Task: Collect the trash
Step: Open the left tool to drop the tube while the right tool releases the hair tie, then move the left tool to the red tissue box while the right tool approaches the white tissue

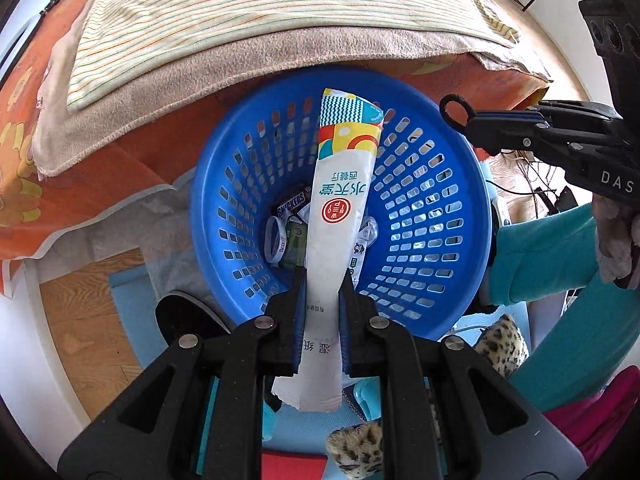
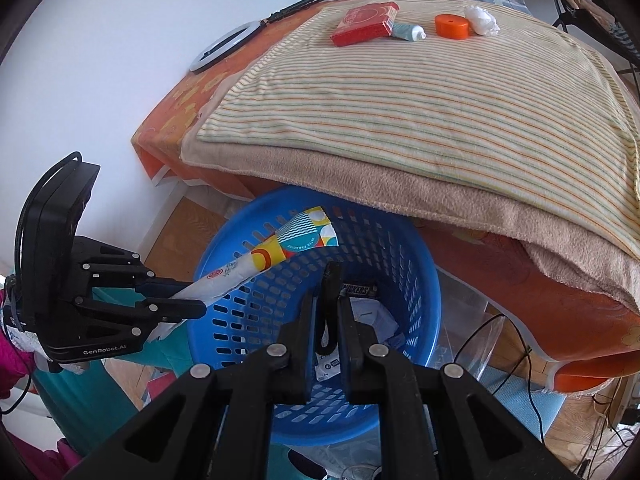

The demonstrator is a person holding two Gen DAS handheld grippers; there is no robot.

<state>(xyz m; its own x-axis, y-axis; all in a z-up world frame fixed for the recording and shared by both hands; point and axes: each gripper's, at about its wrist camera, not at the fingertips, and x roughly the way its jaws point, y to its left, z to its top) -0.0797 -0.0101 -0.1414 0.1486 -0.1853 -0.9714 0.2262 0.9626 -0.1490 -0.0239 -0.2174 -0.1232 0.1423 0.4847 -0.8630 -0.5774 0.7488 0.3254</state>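
**A:** What are your jaws holding?

**B:** My left gripper [image 1: 322,280] is clamped on a long white wet-wipe wrapper [image 1: 340,208]; its colourful end reaches over the far rim of the blue basket [image 1: 460,184]. My right gripper [image 2: 327,300] is pinched nearly closed on a thin black looped cord [image 2: 330,308].

**A:** And around them?

**B:** Both hang above the basket, where a Snickers wrapper [image 1: 292,205] lies at the bottom. Beyond its far rim, a striped blanket [image 2: 420,120] carries a red box [image 2: 364,24] near the far edge.

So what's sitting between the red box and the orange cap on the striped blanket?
A small tube with a white cap, lying between the red box and orange cap. Only the right wrist view shows it.
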